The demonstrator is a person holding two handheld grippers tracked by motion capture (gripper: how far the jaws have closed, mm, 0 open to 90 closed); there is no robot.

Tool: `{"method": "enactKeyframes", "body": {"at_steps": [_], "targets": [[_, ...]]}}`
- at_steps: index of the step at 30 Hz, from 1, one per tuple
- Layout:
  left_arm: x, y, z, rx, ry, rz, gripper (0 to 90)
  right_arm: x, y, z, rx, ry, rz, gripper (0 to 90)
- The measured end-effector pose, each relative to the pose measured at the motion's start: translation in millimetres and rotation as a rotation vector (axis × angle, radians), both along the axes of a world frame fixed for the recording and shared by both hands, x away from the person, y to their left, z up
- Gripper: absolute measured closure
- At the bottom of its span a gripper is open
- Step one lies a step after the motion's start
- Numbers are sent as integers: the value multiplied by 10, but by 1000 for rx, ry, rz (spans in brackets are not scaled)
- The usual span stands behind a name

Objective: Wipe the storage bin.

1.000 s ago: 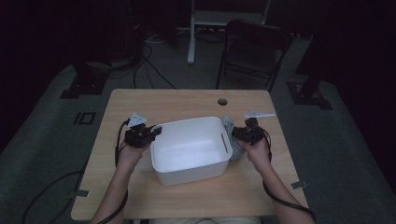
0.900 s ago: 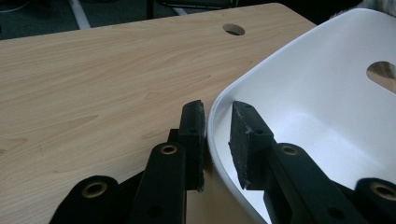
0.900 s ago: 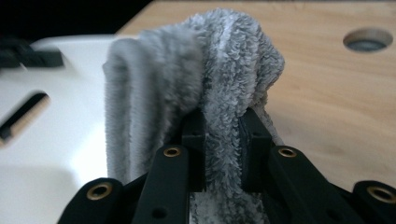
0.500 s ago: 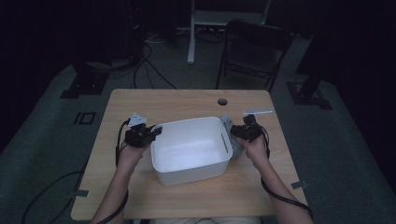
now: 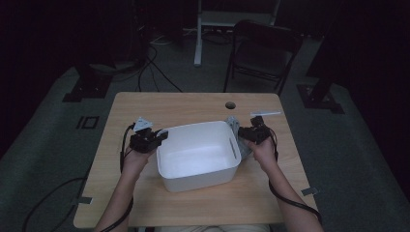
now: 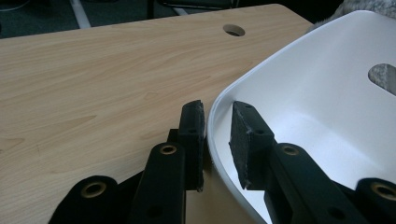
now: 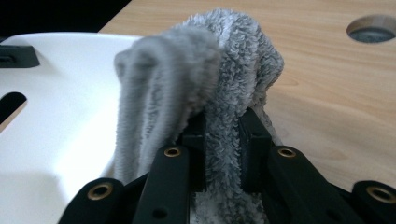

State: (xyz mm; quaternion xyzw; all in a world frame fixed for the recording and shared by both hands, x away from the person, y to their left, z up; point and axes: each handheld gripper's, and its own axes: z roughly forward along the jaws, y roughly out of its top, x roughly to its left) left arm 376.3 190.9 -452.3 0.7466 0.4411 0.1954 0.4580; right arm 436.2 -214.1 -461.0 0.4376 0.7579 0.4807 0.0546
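Note:
A white plastic tub [image 5: 193,126] sits in the middle of the wooden table [image 5: 159,104]. My left gripper [image 5: 162,135] is at its left rim. In the left gripper view the left gripper [image 6: 217,109] has one pad outside and one inside the tub wall [image 6: 327,93], shut on the rim. At the tub's right side my right gripper [image 5: 241,134] is shut on a grey fluffy towel [image 5: 234,123]. From the right gripper view, the towel [image 7: 210,60] bunches up over the right gripper [image 7: 223,121], beside the tub [image 7: 56,93]. A handle slot [image 6: 383,77] shows in the far wall.
A round cable hole [image 5: 230,105] lies in the table behind the tub. A thin white strip [image 5: 265,114] rests near the right gripper. A dark folding chair [image 5: 263,53] and cables stand on the floor beyond the table.

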Motion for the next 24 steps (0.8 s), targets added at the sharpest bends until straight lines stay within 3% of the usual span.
{"method": "enactKeyframes", "body": {"at_steps": [1,2,3,4,7,8,11,14,19,24], "targets": [[0,0,0,0,0,0,749,0,0,0,0,0,0,767],[1,0,0,-1,1,-2,749,5,-37,61,44,-15,2,766],[1,0,0,-1,1,-2,749,5,-37,61,44,-15,2,766],[2,-2,-1,-1,1,-3,749,19,-59,122,75,-29,8,766],[0,-12,0,1,0,5,749,38,-36,138,62,-31,13,767],[-4,-37,9,19,-3,16,750,58,-11,105,54,-26,16,769],[-2,-35,7,17,-2,17,749,78,1,53,62,-18,13,771],[-5,-42,5,14,-1,25,749,128,77,-66,8,8,-2,775],[-4,-30,1,4,0,19,747,176,114,-177,-17,31,-11,775],[-2,-1,-8,-14,3,7,745,176,57,-195,11,38,-27,768]]}}
